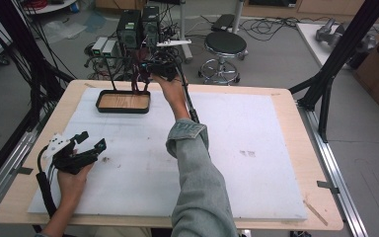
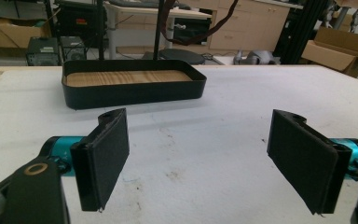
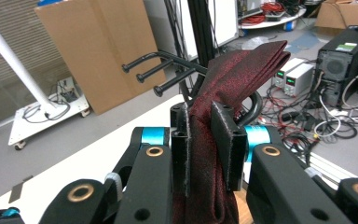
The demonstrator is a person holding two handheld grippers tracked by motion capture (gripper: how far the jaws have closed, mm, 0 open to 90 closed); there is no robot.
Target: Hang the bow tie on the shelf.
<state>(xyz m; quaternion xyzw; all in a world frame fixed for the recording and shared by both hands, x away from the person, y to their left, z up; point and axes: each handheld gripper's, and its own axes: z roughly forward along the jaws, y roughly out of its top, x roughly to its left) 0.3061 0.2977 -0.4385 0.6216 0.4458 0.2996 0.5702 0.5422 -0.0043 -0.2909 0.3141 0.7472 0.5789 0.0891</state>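
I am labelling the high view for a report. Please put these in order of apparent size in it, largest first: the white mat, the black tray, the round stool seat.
1. White mat, by far the largest.
2. Black tray.
3. Round stool seat; it stands farther from the camera, so its true size against the tray is unsure.

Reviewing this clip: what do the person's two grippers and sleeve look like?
Both grippers have black bodies, flat black padded jaws, teal blue collars and brass-coloured rings at the joints. The left gripper carries a white plate on top and trails a thick black cable. The right gripper is black too. The right arm wears a light blue denim sleeve.
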